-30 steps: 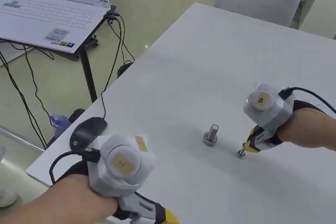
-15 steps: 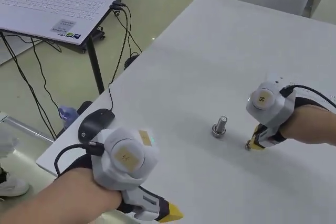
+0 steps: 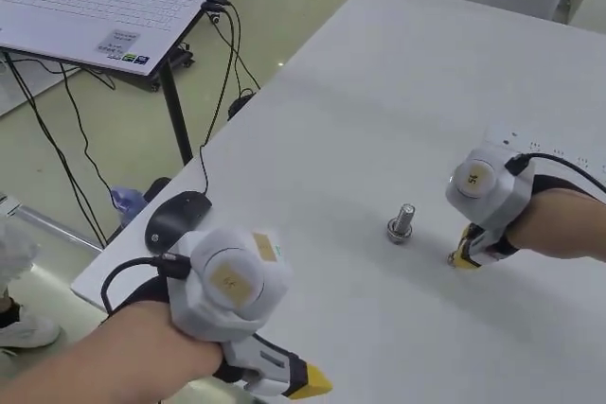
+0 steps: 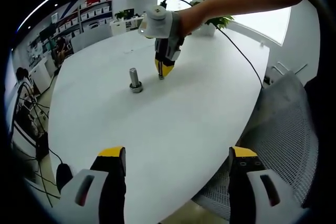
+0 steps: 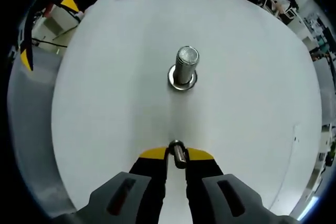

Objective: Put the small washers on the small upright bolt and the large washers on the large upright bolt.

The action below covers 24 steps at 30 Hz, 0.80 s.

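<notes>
A large upright bolt (image 3: 401, 223) stands on the white table (image 3: 379, 92), with a ring-shaped base (image 5: 182, 82) around its foot. Just to its right, my right gripper (image 3: 461, 258) points down at the table. In the right gripper view its yellow-tipped jaws (image 5: 177, 156) are shut on the small upright bolt (image 5: 177, 153), close in front of the large bolt (image 5: 184, 66). My left gripper (image 3: 312, 385) hovers at the table's near edge, and its jaws (image 4: 177, 153) stand wide open with nothing between them. It looks across at the large bolt (image 4: 135, 80) and the right gripper (image 4: 164, 69).
A black computer mouse (image 3: 177, 218) lies at the table's near left corner, its cable running off the edge. A laptop (image 3: 104, 7) sits on a stand to the left, over cables on the floor. A mesh chair (image 4: 283, 124) stands by the table.
The head camera has shifted, so the whole picture moved. Both grippers and both bolts keep their places relative to each other.
</notes>
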Tool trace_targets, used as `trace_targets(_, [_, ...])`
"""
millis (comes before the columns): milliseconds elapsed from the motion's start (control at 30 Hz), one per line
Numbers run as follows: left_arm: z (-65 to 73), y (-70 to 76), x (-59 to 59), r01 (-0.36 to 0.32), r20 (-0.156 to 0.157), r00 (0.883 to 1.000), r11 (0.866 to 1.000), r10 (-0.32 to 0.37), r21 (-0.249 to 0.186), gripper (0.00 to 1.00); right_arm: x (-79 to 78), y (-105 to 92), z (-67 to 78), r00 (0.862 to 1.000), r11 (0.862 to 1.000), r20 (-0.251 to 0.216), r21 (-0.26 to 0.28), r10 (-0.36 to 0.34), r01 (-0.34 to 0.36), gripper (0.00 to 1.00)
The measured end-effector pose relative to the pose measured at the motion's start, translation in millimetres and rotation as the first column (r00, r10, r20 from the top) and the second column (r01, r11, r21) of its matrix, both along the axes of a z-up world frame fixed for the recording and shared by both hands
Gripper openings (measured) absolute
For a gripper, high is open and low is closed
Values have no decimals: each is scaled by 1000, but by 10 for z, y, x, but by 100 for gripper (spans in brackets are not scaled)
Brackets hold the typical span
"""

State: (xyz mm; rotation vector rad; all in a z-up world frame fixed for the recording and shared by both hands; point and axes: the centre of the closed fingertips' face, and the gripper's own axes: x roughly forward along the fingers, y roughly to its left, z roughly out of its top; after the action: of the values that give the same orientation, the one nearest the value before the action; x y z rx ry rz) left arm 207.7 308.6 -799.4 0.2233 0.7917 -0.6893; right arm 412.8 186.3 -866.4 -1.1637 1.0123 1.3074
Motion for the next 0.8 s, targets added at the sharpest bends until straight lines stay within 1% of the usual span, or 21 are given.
trace_targets(300, [9,2,-12,4,0,1000,1000,-4,1,79,-38,-5,28,1000,1000,9,-1,-4,4,14])
trace_targets(467, [-12,2,-36,3,-5,1000,1000,-3,2,79,-30,1,28,1000,1000,10,6,-10,10,14])
trace_targets(667, [-22,6,-65,5,-10,1000,1000,-5,4,78,-45,16,53,1000,1000,14,18,-16,16,18])
trace_targets(800, [-5,8,-62,6,-8,1000,1000,-6,6,78,-41,38,117,1000,999,23,43,-19,18,21])
